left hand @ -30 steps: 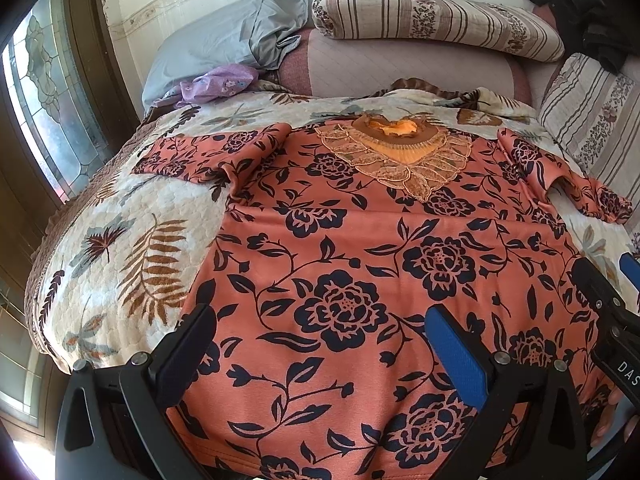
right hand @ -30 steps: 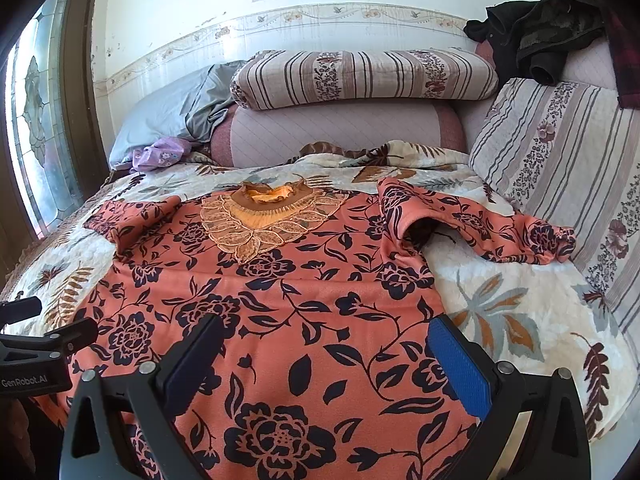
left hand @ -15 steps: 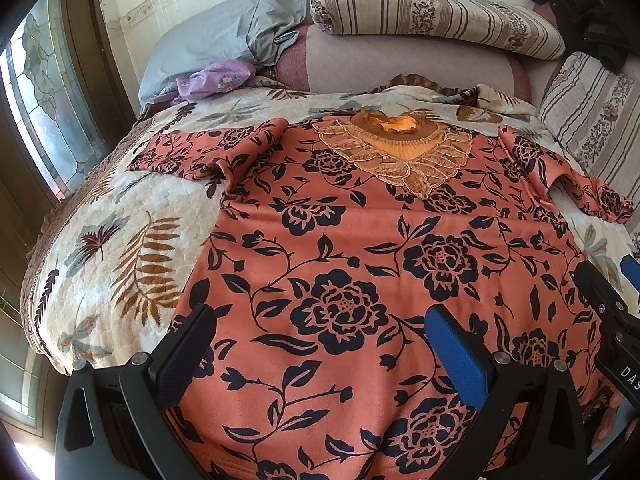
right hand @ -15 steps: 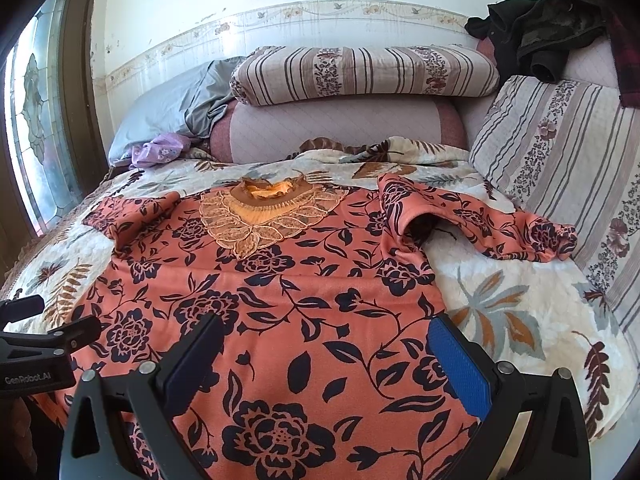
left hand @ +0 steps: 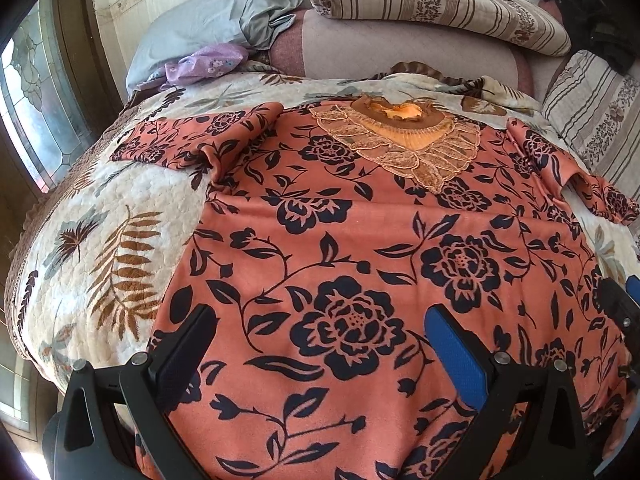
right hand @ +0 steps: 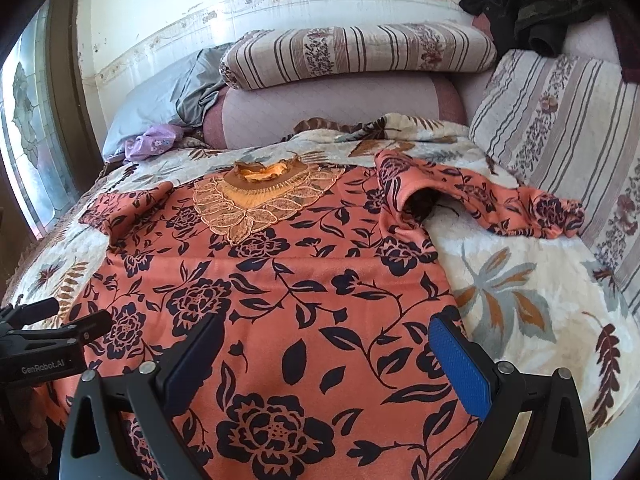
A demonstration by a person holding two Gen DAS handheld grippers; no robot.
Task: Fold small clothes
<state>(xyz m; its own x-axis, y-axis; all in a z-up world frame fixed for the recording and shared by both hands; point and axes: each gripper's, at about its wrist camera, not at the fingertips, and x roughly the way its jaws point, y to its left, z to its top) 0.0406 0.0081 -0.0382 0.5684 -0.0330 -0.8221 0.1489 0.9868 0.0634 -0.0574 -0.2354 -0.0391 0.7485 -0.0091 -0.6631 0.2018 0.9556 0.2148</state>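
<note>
An orange top with dark flowers and a lace collar lies spread front-up on the bed, seen in the left wrist view (left hand: 360, 240) and the right wrist view (right hand: 280, 288). Its left sleeve (left hand: 200, 136) lies out to the left, its right sleeve (right hand: 500, 204) out to the right, both rumpled. My left gripper (left hand: 320, 340) is open and empty above the hem's left part. My right gripper (right hand: 328, 344) is open and empty above the hem's right part. The left gripper also shows at the right wrist view's left edge (right hand: 48, 340).
The top lies on a cream leaf-print quilt (left hand: 100, 248). Striped bolsters (right hand: 360, 56) and a grey pillow (left hand: 208, 20) with a purple cloth (left hand: 204, 64) line the headboard. A striped cushion (right hand: 568, 128) and dark clothes (right hand: 536, 8) stand right. A window (left hand: 28, 92) is left.
Both grippers have moved slightly forward over the top's hem. The top has not moved and both grippers stay open.
</note>
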